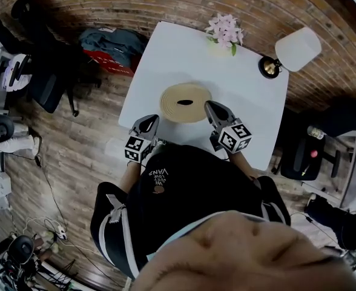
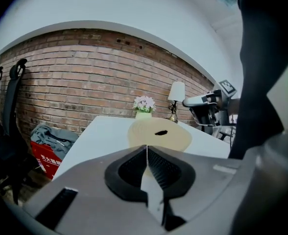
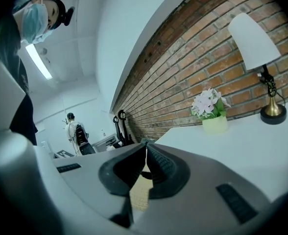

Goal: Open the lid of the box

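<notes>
Nearest, at the near edge of the tabletop (image 1: pixel 250 90): left gripper (image 1: pixel 148 122), fingers (image 2: pixel 129 168) pressed together on nothing. Same for right gripper (image 1: pixel 214 108), shut and empty. Just beyond and between them, mid-tabletop: round woven box (image 1: pixel 186 102), lid on, dark slot at its centre. Best to spread the fingers first, then pinch the lid rim and lift straight up. Contents hidden under the lid. Far edge: pot (image 3: pixel 215 125) holding pink flowers (image 3: pixel 208 103).
</notes>
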Tool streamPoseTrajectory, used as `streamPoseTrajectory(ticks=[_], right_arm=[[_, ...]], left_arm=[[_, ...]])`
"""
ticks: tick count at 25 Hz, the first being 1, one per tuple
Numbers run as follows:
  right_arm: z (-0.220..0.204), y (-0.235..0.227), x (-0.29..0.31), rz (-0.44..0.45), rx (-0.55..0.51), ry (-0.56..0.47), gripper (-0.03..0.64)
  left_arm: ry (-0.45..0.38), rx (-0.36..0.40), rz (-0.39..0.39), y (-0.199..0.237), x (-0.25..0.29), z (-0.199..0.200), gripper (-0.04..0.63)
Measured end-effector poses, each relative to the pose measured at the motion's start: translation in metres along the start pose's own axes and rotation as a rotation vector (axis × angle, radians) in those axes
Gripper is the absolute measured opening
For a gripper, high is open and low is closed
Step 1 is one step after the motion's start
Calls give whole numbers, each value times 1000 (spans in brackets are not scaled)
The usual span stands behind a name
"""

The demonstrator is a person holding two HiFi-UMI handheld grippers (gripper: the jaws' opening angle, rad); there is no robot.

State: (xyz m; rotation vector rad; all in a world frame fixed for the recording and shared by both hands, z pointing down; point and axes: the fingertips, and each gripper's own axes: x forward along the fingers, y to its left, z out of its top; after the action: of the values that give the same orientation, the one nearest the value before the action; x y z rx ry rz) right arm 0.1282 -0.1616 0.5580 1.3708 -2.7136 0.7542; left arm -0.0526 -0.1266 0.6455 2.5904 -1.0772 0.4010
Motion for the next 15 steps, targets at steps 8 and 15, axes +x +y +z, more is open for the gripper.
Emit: streamPoseTrajectory(ticks=[8,15], right_arm=[[-7,21,21,21,-132,117,6],[-15,30,35,47,-208,222,105]], left_arm=[[62,80,-167,6,16,-13,12],[108,119,-295,-4,28,-24,186]])
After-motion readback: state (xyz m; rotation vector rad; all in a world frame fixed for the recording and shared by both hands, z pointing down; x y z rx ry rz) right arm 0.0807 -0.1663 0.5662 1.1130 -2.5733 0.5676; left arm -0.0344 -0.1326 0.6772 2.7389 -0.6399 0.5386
